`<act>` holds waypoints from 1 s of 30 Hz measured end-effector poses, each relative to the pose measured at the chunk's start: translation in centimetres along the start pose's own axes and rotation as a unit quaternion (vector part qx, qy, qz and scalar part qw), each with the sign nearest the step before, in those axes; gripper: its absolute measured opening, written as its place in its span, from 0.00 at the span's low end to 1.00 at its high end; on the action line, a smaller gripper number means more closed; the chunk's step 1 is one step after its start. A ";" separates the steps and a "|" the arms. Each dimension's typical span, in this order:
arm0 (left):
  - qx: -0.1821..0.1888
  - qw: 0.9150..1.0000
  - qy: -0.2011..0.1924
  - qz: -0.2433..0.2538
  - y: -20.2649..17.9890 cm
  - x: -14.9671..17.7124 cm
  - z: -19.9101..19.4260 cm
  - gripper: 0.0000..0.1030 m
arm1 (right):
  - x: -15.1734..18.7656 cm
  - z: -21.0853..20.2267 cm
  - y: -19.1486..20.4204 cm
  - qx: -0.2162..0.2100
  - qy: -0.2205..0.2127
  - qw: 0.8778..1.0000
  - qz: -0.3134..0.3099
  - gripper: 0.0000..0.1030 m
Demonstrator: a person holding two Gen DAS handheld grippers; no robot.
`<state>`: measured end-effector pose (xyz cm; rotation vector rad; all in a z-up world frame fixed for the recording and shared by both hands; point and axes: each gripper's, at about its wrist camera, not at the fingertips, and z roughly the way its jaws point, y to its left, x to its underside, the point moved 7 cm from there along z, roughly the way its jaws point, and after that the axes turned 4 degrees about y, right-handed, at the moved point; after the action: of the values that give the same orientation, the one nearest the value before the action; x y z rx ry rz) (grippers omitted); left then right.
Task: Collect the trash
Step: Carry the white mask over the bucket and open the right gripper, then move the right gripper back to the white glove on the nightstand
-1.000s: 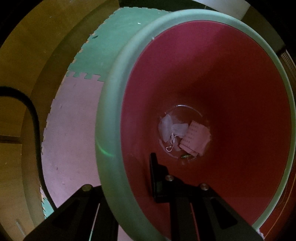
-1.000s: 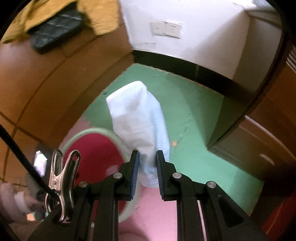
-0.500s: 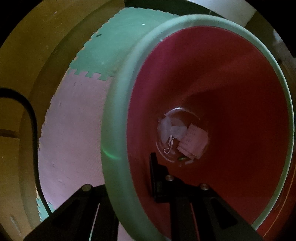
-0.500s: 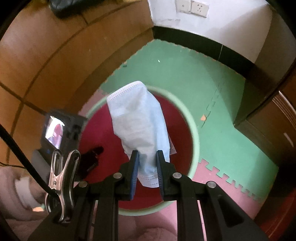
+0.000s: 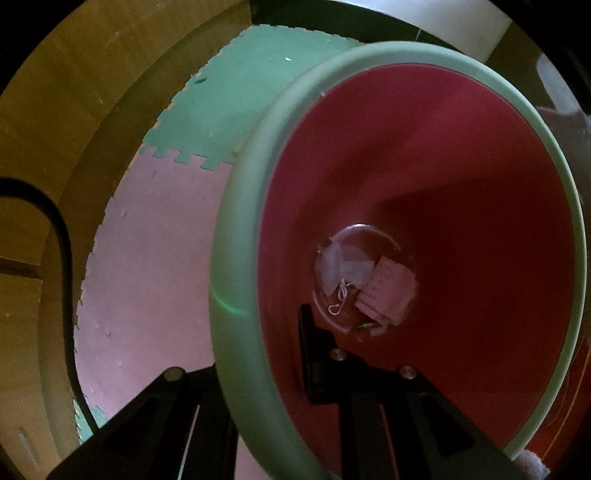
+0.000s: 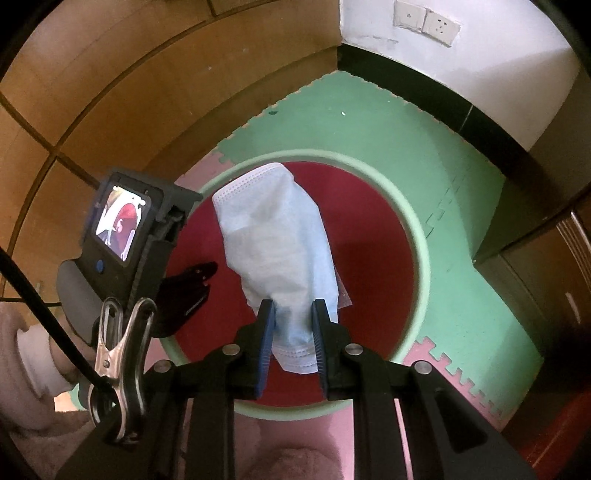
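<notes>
A bin with a pale green rim [image 5: 236, 258] and a red inside stands on the foam mat. My left gripper [image 5: 258, 343] is shut on that rim, one finger inside the bin and the other outside. At the bin's bottom lie a white mask and a slip of paper [image 5: 369, 284]. In the right wrist view my right gripper [image 6: 293, 314] is shut on a light blue face mask [image 6: 277, 236], which hangs over the opening of the bin [image 6: 417, 236]. The left gripper [image 6: 122, 229] shows at the bin's left edge.
Green floor mat [image 6: 369, 122] and pink floor mat [image 5: 155, 258] join in a toothed seam. Wooden panels [image 6: 110, 74] rise at the left, and a white wall with sockets [image 6: 424, 18] at the back. A dark cabinet [image 6: 535, 266] stands at the right. A sleeved hand [image 6: 33, 350] holds the left gripper.
My right gripper has carried the blue mask from beside the bin to over its red opening and tipped downward. The left gripper has stayed clamped on the rim.
</notes>
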<state>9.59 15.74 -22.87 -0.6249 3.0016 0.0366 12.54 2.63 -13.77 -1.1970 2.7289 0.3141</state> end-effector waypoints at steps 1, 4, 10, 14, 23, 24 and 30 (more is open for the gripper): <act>0.001 1.000 0.000 -0.001 0.0 0.0 0.0 0.09 | 0.1 0.0 -0.2 -0.003 0.001 1.000 0.005 0.20; 0.001 1.000 -0.001 0.000 0.1 0.0 0.0 0.09 | 0.2 0.2 -0.6 -0.012 0.008 1.000 0.019 0.20; -0.001 1.000 -0.003 0.003 0.1 0.1 0.0 0.09 | 0.3 0.2 -1.0 -0.025 0.013 0.999 0.035 0.20; -0.002 1.000 -0.003 0.004 0.3 0.1 0.0 0.09 | 0.1 0.4 -1.1 -0.022 0.013 0.999 0.033 0.21; -0.002 1.000 -0.003 0.004 0.1 0.1 0.0 0.09 | -0.8 0.2 -1.0 -0.018 0.002 0.999 0.030 0.35; -0.002 1.000 -0.003 0.004 0.1 0.1 0.0 0.10 | -0.9 0.1 -1.0 -0.017 0.000 0.999 0.028 0.35; -0.002 1.000 -0.003 0.004 0.1 0.1 0.0 0.10 | -1.4 -1.1 -1.7 -0.011 -0.015 0.999 0.029 0.38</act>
<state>9.51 15.82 -22.89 -0.6134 2.9996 0.0449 14.69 2.19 -12.62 -1.1117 2.7440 0.3680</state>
